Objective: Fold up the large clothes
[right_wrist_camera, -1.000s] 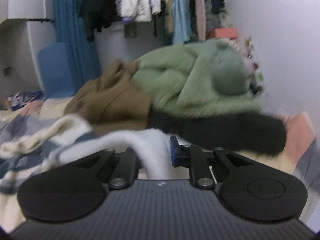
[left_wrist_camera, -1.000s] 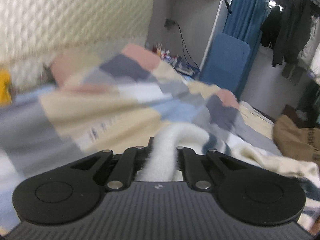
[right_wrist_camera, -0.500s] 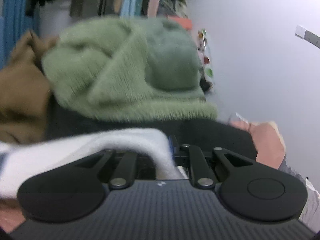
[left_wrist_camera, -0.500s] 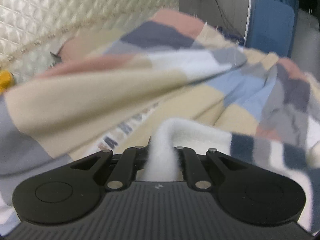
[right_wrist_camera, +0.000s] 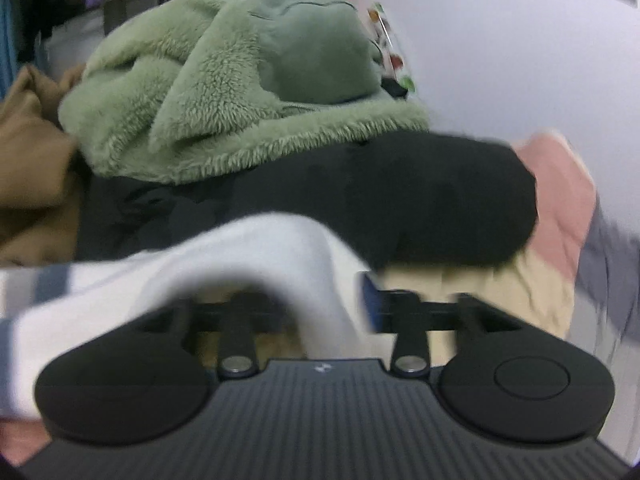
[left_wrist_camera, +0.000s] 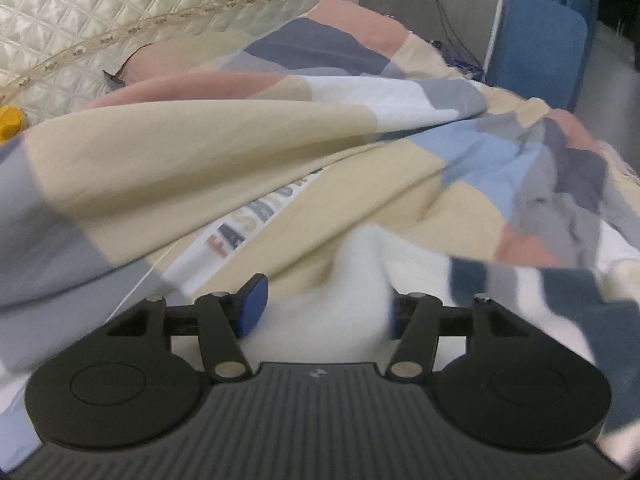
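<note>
Both grippers' jaws spread wide, blurred white striped sweater [left_wrist_camera: 352,292] loose between, left pad of right gripper [right_wrist_camera: 320,308] hidden.

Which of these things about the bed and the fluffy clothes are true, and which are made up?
1. The left gripper is open, with white fleece garment lying loose between its fingers. True.
2. The green fleece jacket lies underneath the black garment. False: the green one sits on top.
3. The patchwork quilt shows printed letters. True.
4. The right gripper is clamped shut on a yellow towel. False: it is open, white fleece draped over it.
</note>
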Available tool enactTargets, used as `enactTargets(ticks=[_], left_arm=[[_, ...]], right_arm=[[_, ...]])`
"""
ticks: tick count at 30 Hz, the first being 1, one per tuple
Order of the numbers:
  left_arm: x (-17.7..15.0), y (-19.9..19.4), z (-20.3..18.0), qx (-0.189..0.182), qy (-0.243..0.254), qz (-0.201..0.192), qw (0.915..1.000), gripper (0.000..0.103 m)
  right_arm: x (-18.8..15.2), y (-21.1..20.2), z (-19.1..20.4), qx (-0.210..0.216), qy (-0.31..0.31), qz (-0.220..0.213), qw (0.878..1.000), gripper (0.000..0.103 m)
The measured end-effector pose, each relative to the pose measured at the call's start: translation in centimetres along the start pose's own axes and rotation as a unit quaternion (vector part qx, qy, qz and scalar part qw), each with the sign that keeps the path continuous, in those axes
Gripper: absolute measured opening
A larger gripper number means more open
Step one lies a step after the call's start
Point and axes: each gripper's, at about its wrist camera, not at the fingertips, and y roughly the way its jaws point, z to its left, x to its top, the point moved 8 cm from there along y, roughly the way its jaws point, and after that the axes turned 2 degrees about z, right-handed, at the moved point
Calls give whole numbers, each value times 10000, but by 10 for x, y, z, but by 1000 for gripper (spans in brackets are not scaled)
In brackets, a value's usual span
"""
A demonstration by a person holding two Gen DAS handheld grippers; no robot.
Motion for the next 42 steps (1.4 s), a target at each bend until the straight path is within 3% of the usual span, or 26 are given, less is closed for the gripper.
enactTargets(ticks=[8,12,20,26,27,32,36,42], left_arm=[[-19,-108,-22,-758,-38,-161,9970,62],[-32,-166,-50,-1172,35,-294,9927,62],[-92,-254,-123,-2091,362,-221,9770,62],[-178,-271,-166,-2740,482,508,9592,62],[-194,-274,-173,-2904,557,623,9533,62],[-254,-283,-188,-3217,632,1001,9394,62],[-281,-279,-195,-3318,857,1067,9334,62],[-296,-261,-204,-3511,835,1180,9251,61]], right_arm=[[-20,-78,15,813,348,251,9958,70],[-22,-130,39,1236,278,149,9918,70],[-59,-233,107,2478,-202,223,9683,70],[-130,-277,151,3430,-416,912,9340,70],[-142,-281,158,3544,-490,1014,9283,70],[-199,-290,183,3916,-920,1470,9036,70],[-234,-285,197,4122,-1162,1703,8874,70],[-267,-282,209,4383,-1222,2068,8662,70]])
